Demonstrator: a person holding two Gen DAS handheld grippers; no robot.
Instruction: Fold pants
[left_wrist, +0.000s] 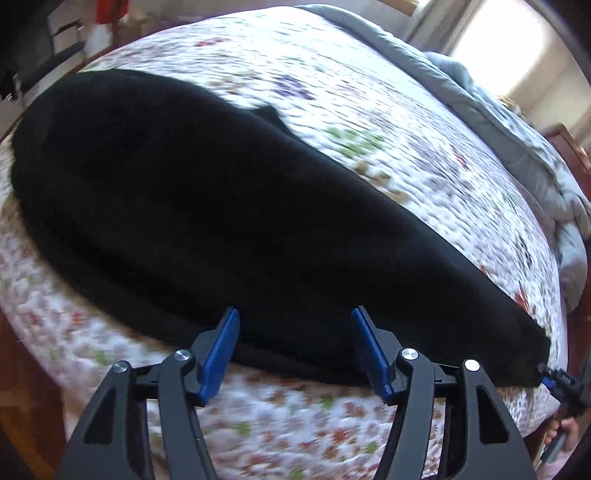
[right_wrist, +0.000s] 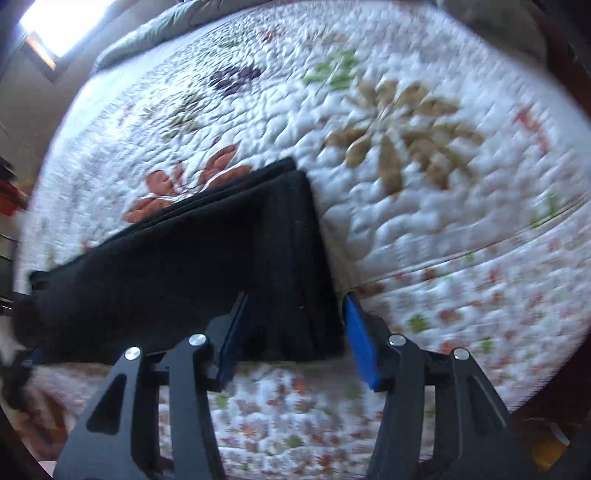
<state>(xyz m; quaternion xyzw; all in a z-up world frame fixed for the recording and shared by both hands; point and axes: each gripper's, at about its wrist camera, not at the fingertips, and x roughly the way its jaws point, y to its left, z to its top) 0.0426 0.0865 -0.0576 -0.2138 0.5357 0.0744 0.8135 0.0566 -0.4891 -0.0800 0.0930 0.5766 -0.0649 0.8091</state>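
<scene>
The black pants (left_wrist: 207, 206) lie flat in a long strip on the floral quilt (left_wrist: 369, 110), legs stacked one on the other. My left gripper (left_wrist: 295, 332) is open, its blue pads straddling the near long edge of the pants around mid-length. My right gripper (right_wrist: 293, 314) is open at the leg-cuff end (right_wrist: 288, 236), blue pads on either side of the near corner of the stacked cuffs. The right gripper also shows in the left wrist view (left_wrist: 561, 384) at the far right end of the pants. Both views are motion-blurred.
The quilt covers a bed (right_wrist: 406, 184). A grey-blue duvet (left_wrist: 480, 110) is bunched along the far side near a bright window (left_wrist: 509, 40). A dark chair (left_wrist: 55, 55) stands beyond the bed's left end. The bed's near edge drops off below the grippers.
</scene>
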